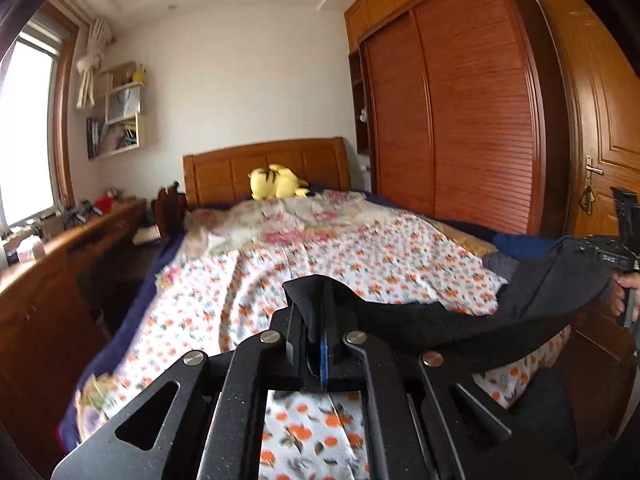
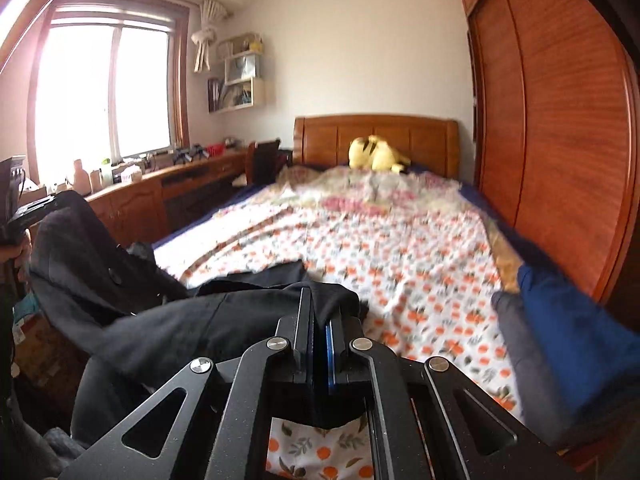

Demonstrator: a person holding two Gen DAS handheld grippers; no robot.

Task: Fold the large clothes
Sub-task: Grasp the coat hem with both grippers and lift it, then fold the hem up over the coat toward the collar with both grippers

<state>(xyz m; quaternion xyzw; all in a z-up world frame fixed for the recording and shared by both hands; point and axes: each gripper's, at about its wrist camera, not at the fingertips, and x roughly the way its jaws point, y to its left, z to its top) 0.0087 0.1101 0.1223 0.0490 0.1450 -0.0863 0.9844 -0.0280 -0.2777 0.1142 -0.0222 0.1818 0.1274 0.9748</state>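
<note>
Fingers (image 1: 320,320) pinched tight on black garment (image 1: 440,328).

Left gripper (image 1: 318,328), own wrist view: matte black metal linkage with a fine speckled finish. Four flat bars fan out from the fingers; each pivot is capped by a round silver screw head (image 1: 269,337). The outer plates carry rounded triangular cut-outs. Finger blocks are black, rectangular; a blue pad strip (image 1: 322,360) runs along the inner face of one.

Right gripper (image 2: 322,344), own wrist view: same build, black speckled bars, four silver pivot screws, triangular cut-outs, blue strip on one inner finger face.

Bare fingers of the right hand (image 1: 621,294) show at the left view's right edge, skin light brown, no sleeve visible.
</note>
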